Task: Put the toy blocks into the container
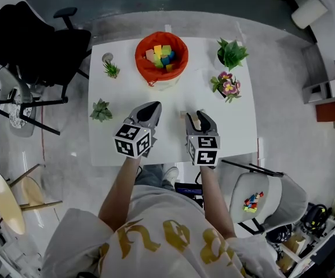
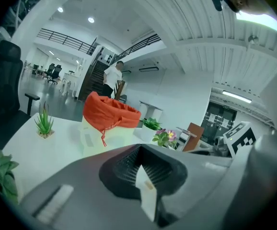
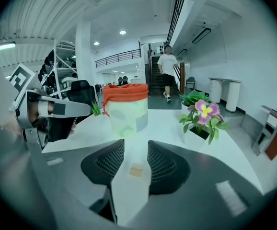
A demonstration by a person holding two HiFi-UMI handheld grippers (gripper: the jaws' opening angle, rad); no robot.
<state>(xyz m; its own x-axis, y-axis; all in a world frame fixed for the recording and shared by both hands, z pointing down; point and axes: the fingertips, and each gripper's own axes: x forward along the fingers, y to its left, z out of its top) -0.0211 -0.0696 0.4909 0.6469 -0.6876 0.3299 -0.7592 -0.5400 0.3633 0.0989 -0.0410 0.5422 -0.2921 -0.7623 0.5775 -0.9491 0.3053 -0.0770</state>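
While both grippers hang low over the white counter (image 1: 243, 126) at mid-frame, the orange fabric drawstring container (image 1: 161, 67) sits at the counter's upper centre with multicoloured toy blocks (image 1: 161, 55) inside it. The left gripper (image 1: 149, 110) is left of centre, jaws together with only a thin sliver between them, nothing held. The right gripper (image 1: 198, 118) is just to its right, jaws apart. In the right gripper view a small tan wooden block (image 3: 136, 169) lies on the counter between those jaws, touching neither. It is well apart from the container, lower in the frame. A pink-flowered potted plant (image 1: 227, 86) and a leafy green potted plant (image 1: 231, 52) stand upper right; a spiky green plant (image 1: 110, 68) and a small succulent (image 1: 101, 110) stand at left.
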